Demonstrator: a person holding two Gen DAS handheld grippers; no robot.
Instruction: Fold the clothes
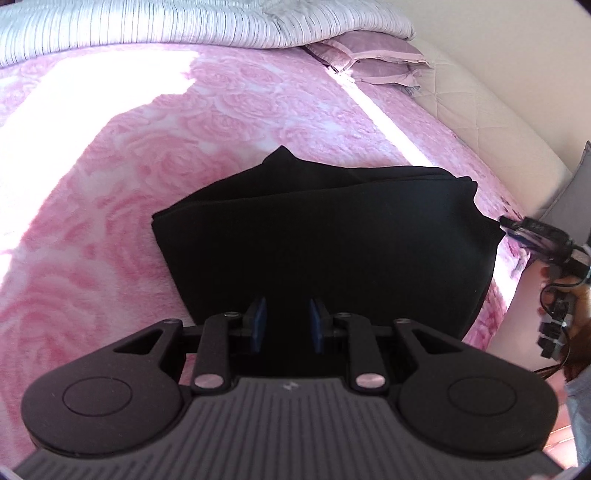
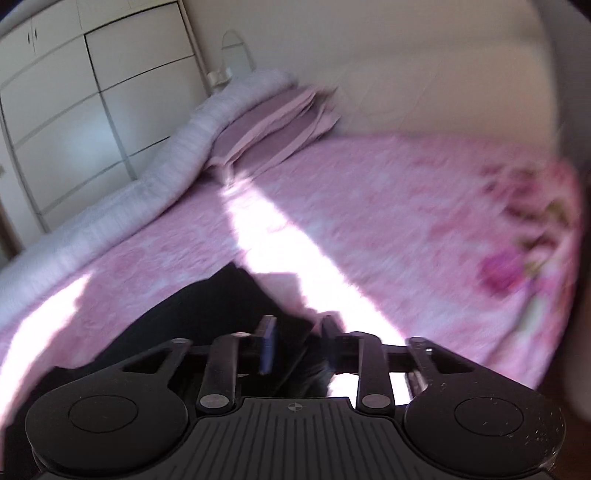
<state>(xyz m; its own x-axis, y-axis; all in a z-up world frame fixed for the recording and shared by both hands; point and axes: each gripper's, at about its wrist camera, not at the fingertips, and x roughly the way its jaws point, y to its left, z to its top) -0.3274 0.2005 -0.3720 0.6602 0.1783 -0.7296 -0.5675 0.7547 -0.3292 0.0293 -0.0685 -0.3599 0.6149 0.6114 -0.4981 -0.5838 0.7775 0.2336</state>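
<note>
A black garment (image 1: 314,229) lies folded into a thick rectangle on the pink rose-patterned bed cover (image 1: 184,129). My left gripper (image 1: 287,321) hovers over its near edge; the blue pads stand apart, and against the dark cloth I see nothing pinched. In the left wrist view my right gripper (image 1: 524,230), held by a hand (image 1: 576,295), is at the garment's right corner. In the blurred right wrist view the right gripper (image 2: 299,339) is open, with the garment's (image 2: 203,314) corner lying loose below and between its fingers.
A striped white quilt (image 1: 147,22) is rolled along the far side of the bed, with mauve pillows (image 1: 380,59) beside it. A cream padded surface (image 1: 498,122) borders the bed on the right. White wardrobe doors (image 2: 74,92) stand behind the quilt (image 2: 166,155).
</note>
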